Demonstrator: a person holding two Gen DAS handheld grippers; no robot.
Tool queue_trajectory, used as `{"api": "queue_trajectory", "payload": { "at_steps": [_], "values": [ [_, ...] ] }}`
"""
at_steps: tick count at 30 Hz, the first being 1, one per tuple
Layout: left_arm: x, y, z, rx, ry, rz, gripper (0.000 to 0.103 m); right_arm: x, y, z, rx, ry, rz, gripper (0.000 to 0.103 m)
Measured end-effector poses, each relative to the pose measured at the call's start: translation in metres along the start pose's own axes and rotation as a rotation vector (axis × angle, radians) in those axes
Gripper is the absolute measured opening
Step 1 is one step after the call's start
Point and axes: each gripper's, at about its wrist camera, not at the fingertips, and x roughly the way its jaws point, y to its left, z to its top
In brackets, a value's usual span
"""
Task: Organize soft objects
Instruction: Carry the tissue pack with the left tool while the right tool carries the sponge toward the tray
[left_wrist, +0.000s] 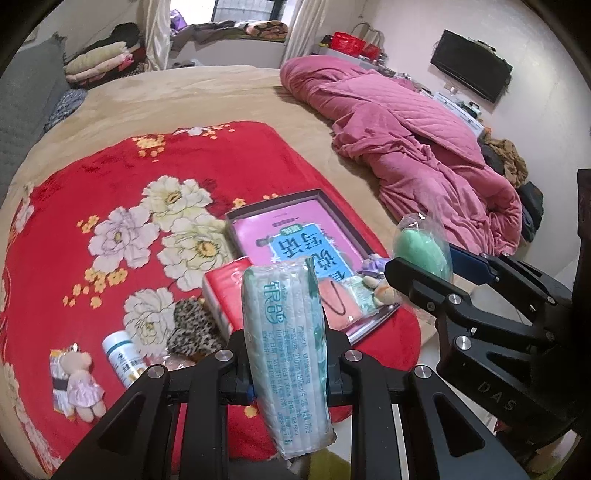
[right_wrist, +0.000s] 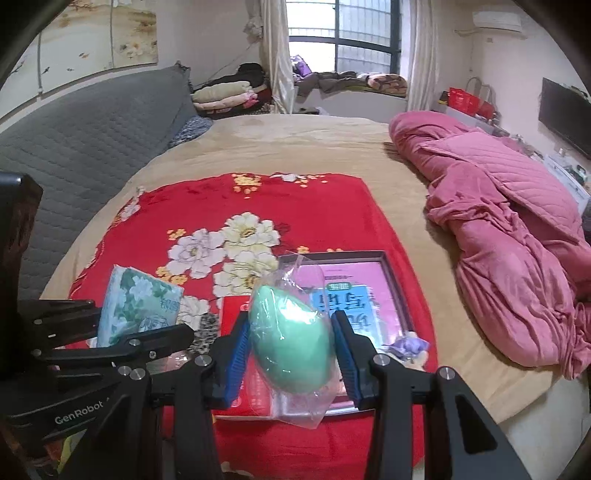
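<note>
My left gripper (left_wrist: 286, 341) is shut on a pale green tissue pack (left_wrist: 280, 302) with printed writing, held upright above the near edge of the red flowered blanket (left_wrist: 92, 177). My right gripper (right_wrist: 291, 352) is shut on a green egg-shaped sponge (right_wrist: 291, 332) in a clear plastic bag, its blue pads (right_wrist: 236, 354) pressing both sides. Both hover in front of a shallow box (left_wrist: 236, 218) holding a pink book, a pink pouch (left_wrist: 340, 302) and a small plush (left_wrist: 384, 291). In the right wrist view the left gripper (right_wrist: 125, 321) and tissue pack (right_wrist: 136, 295) show at the left.
On the blanket lie a red box (left_wrist: 221, 284), a leopard-print piece (left_wrist: 192, 325), a white bottle (left_wrist: 118, 350) and a small teddy bear (left_wrist: 81, 380). A crumpled pink quilt (left_wrist: 406, 129) fills the bed's right side. A grey headboard (right_wrist: 92, 125) stands at the left.
</note>
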Motion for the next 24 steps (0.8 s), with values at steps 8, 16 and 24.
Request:
{"api": "queue_trajectory", "payload": {
  "at_steps": [8,16,24],
  "values": [
    [0.025,-0.021,0.012,0.030,0.027,-0.020,0.024,0.008,-0.030,-0.003,0.037,0.006,-0.031,0.044],
    [0.057,-0.033,0.022,0.039,0.073,-0.050,0.024,0.023,-0.066,-0.008,0.091,0.033,-0.066,0.044],
    [0.093,-0.047,0.021,0.063,0.136,-0.094,0.024,0.034,-0.106,-0.017,0.148,0.070,-0.100,0.044]
  ]
}}
